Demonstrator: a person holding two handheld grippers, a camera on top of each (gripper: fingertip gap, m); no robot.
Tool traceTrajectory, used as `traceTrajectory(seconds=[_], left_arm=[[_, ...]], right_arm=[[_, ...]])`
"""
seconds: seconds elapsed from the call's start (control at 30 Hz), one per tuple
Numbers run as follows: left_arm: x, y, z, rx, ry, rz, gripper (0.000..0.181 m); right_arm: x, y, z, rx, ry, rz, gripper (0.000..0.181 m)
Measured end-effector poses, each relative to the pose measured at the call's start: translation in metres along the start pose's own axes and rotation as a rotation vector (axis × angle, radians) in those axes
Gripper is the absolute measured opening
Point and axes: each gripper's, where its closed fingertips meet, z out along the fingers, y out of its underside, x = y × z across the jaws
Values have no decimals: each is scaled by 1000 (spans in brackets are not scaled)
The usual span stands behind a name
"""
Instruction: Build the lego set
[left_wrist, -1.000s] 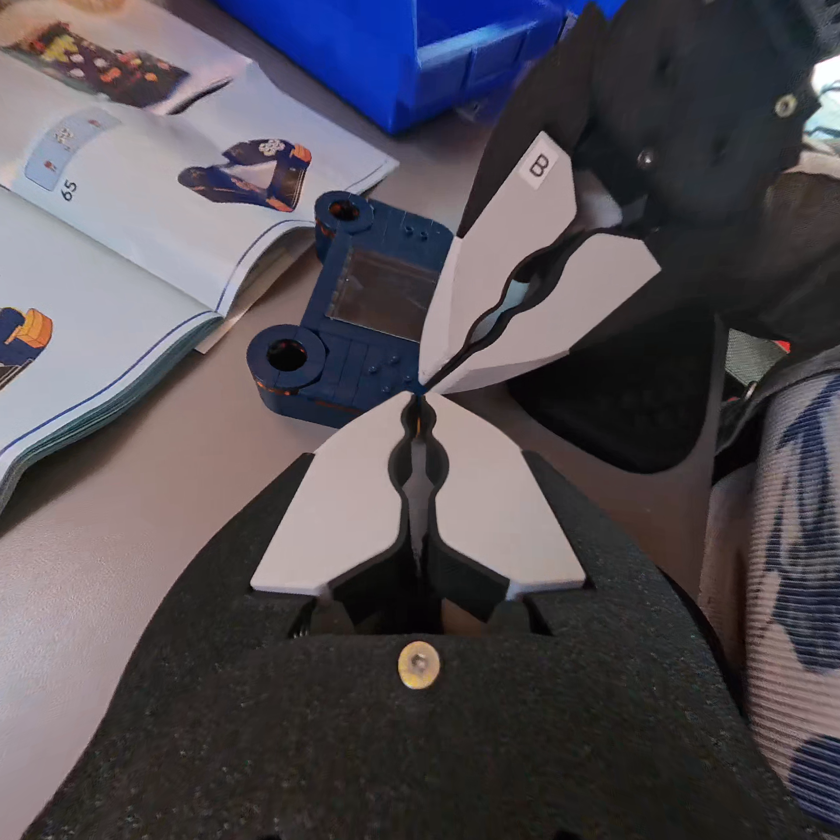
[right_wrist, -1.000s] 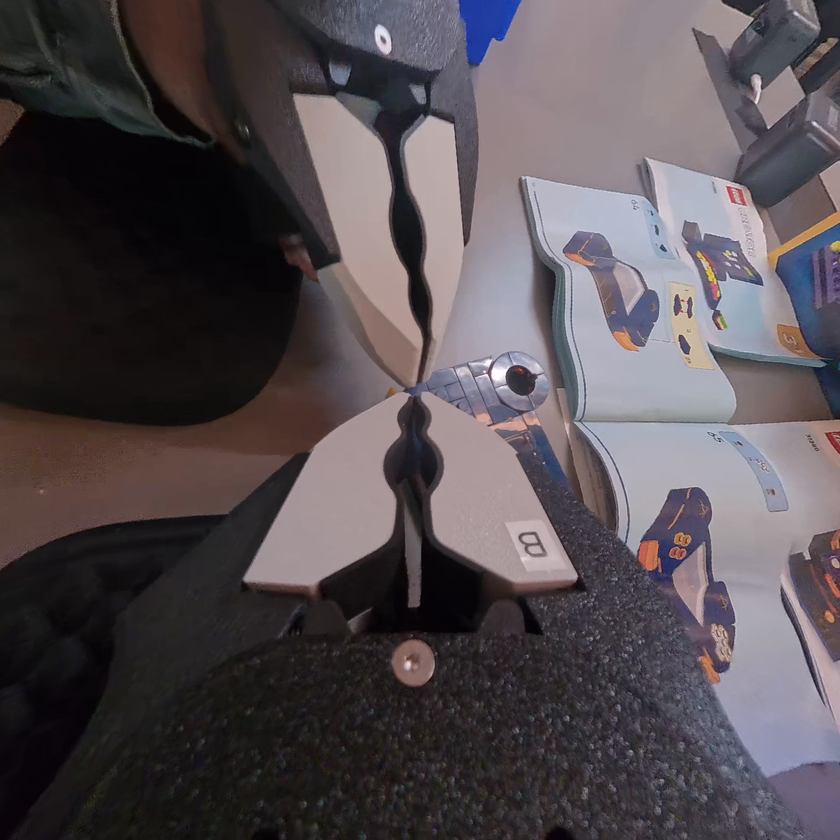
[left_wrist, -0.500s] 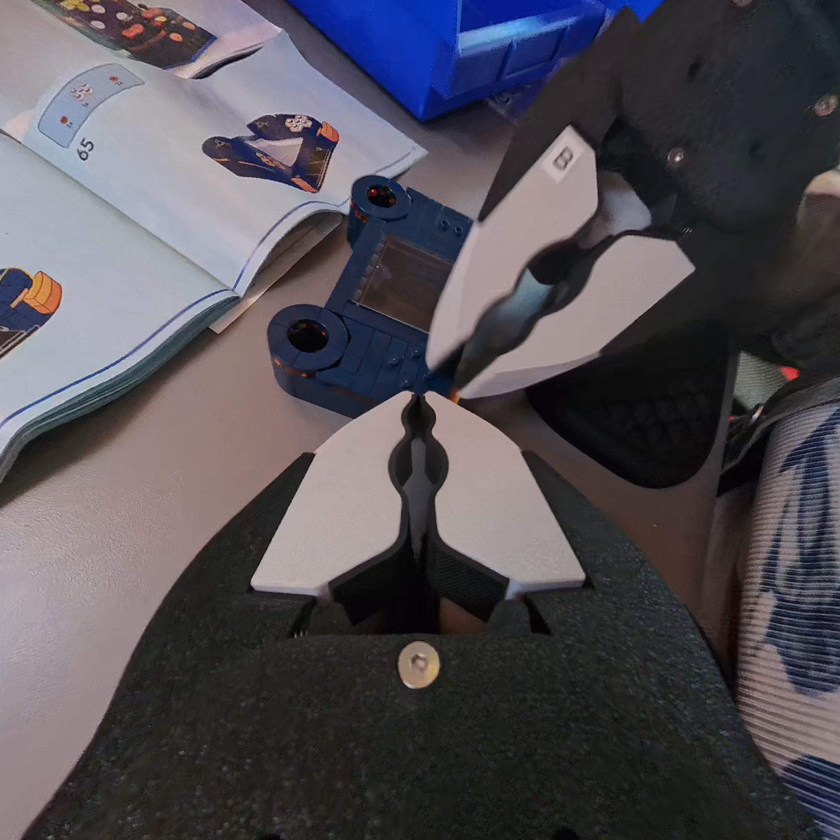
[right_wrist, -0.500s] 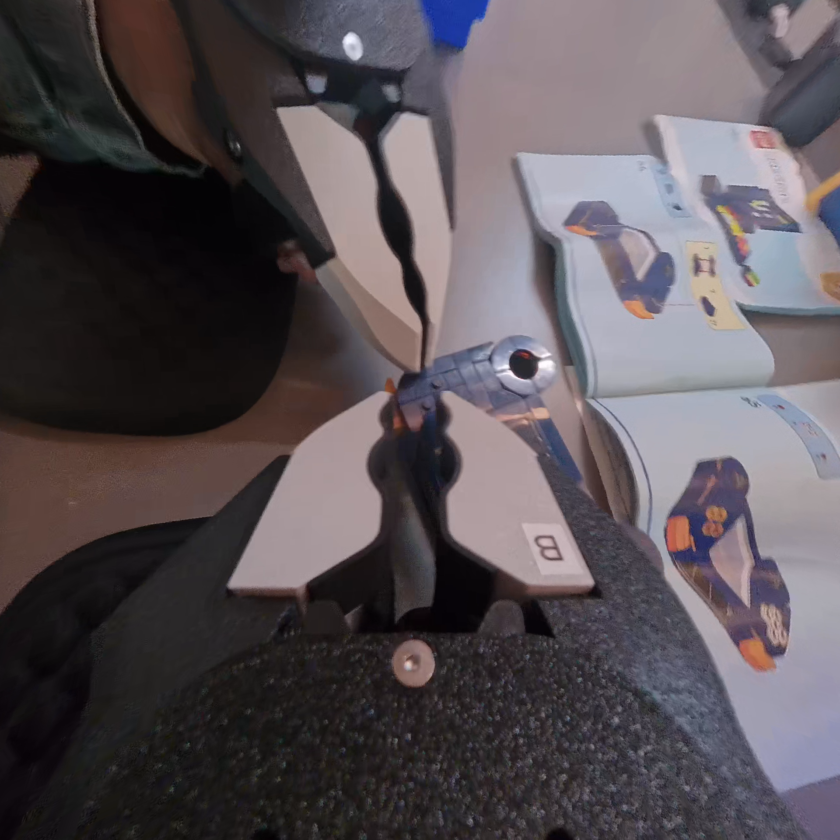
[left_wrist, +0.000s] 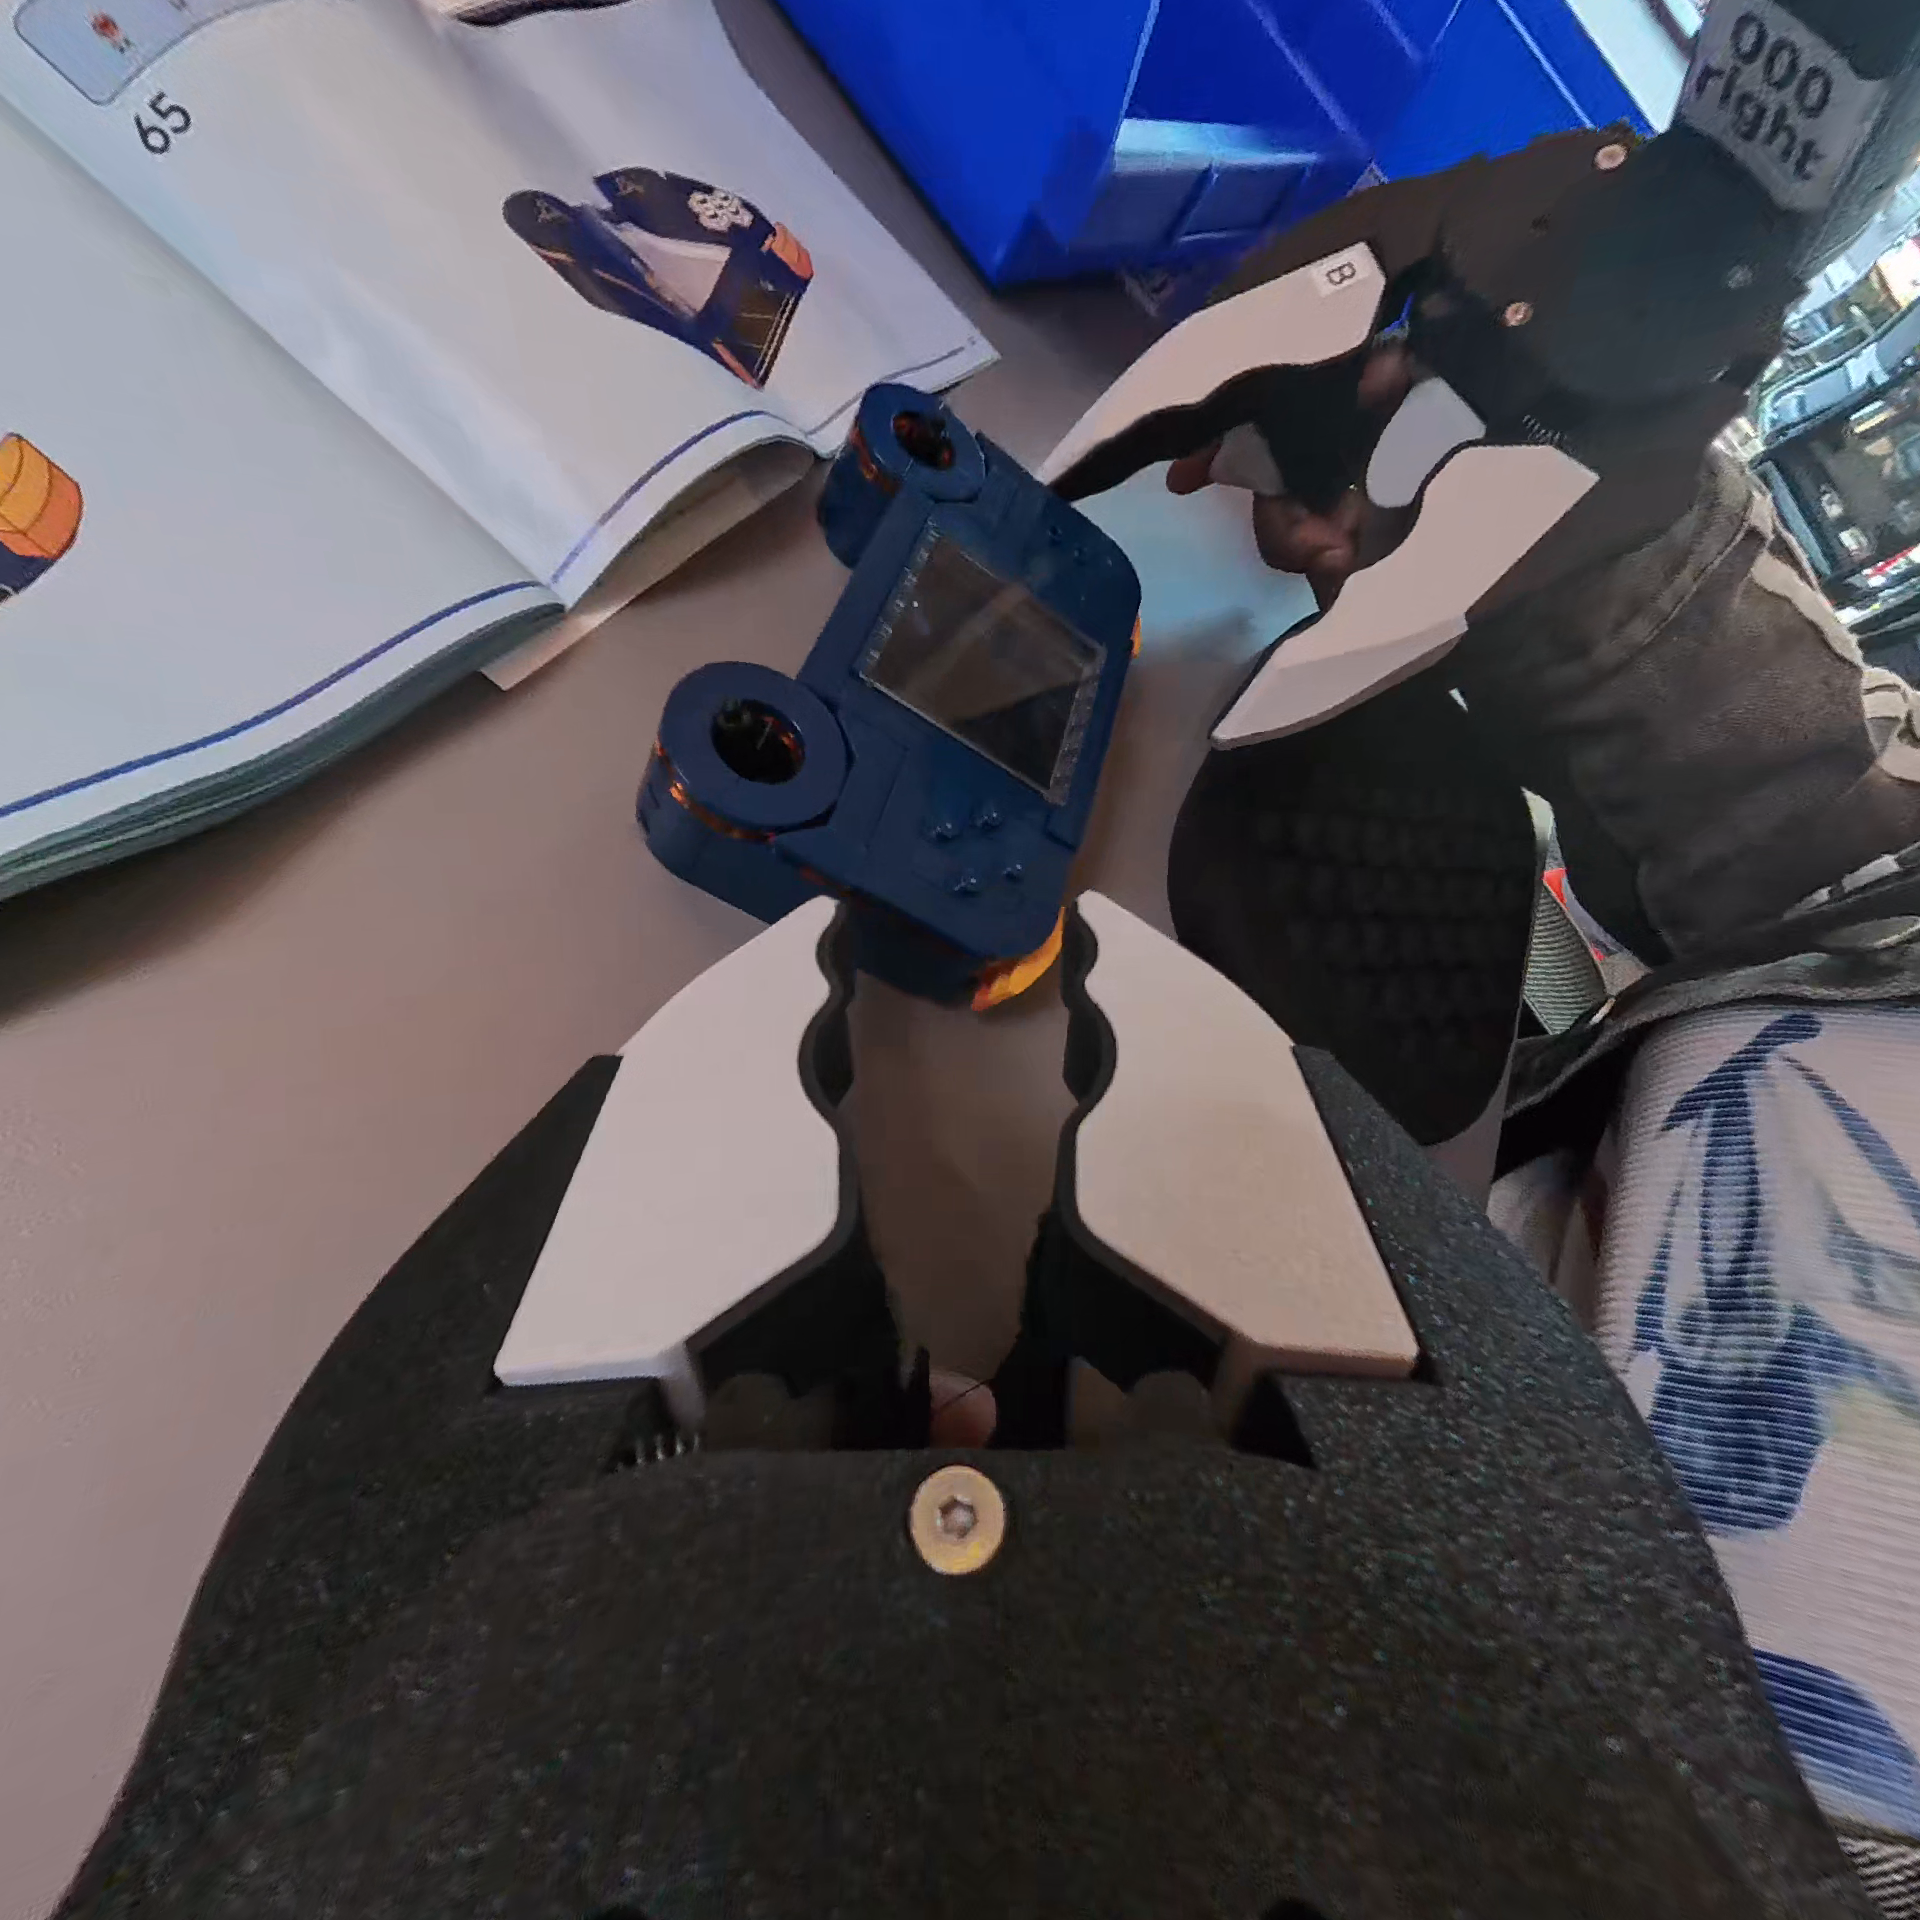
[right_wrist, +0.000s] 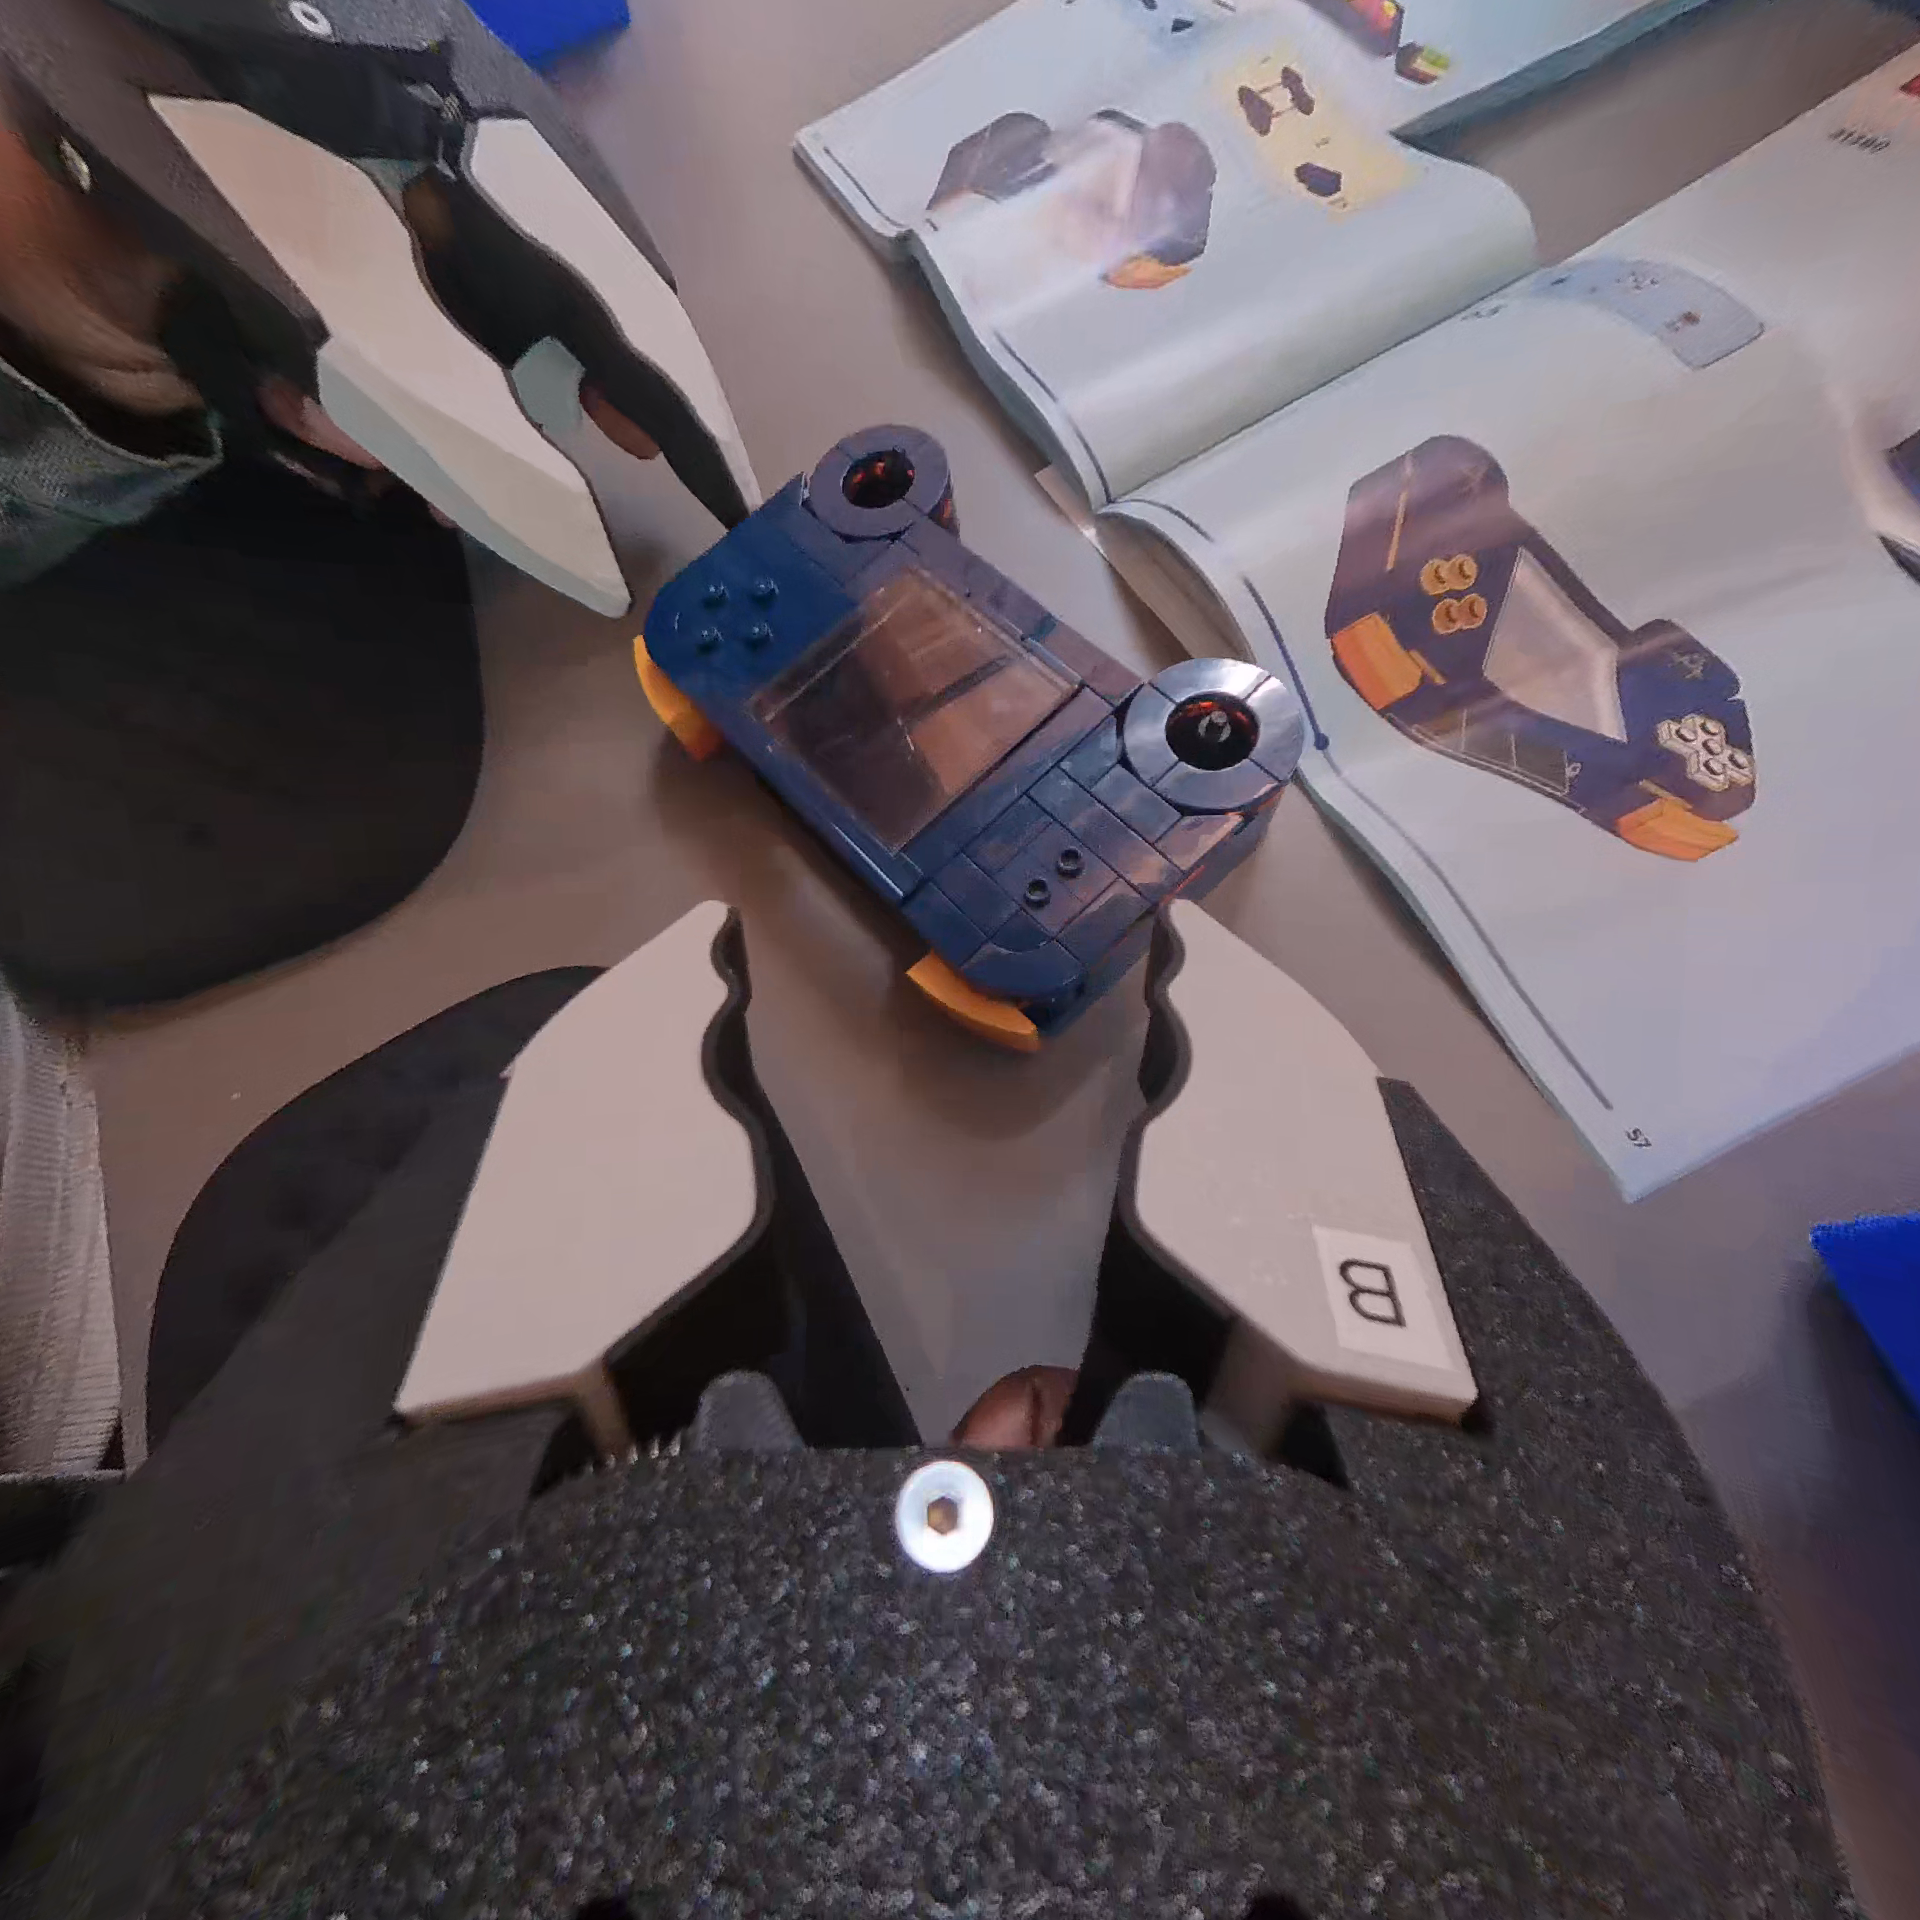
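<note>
Model: dark-blue lego build (right_wrist: 935, 727) flat on table (right_wrist: 727, 1091) beside open instruction booklet (right_wrist: 1558, 831) | my left gripper (left_wrist: 951, 935) and right gripper (right_wrist: 940, 935): both spread, empty | step: between placements, judged | next: fetch next brick per booklet.

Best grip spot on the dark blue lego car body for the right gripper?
Judging from the right wrist view, take the lego car body across its flat long sides at the near end, just above the orange fender. It lies flat on the table, that end facing the open right gripper. Avoid the clear windscreen and round wheel arches.
</note>
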Motion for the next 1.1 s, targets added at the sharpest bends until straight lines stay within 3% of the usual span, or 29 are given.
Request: traceTrajectory(seconds=[0.3, 0.4, 0.47, 0.53, 0.63, 0.7, 0.77, 0.87, 0.97, 1.03, 1.1], left_arm=[[-6, 1, -4, -4, -27, -31, 34], [1, 15, -10, -105, 25, 8, 24], [2, 16, -19, -151, 46, 54, 23], [-7, -3, -29, -124, 1, 137, 24], [-29, -59, -34, 1, -136, 359, 31], [-30, -92, -19, 65, -148, 552, 32], [-27, -104, 11, 4, -132, 706, 32], [-25, -104, 64, -130, -117, 862, 30], [-29, -96, 107, -237, -144, 971, 32], [-43, -93, 122, -315, -214, 988, 40], [-45, -89, 126, -326, -193, 890, 33]], right_arm=[[-10, 7, -4, -15, -38, -39, 61], [-22, 12, -11, -29, -140, -44, 51], [-23, 5, -16, 25, -175, -25, 56], [-10, -14, -24, 149, -131, 11, 59], [28, -37, -33, 309, 38, 100, 55], [49, -38, -32, 329, 134, 146, 46], [65, -27, -26, 289, 224, 168, 40], [77, -5, -17, 200, 292, 197, 39], [79, -6, -22, 231, 284, 233, 37], [82, -7, -25, 263, 274, 267, 36], [83, -8, -27, 281, 257, 300, 36]])
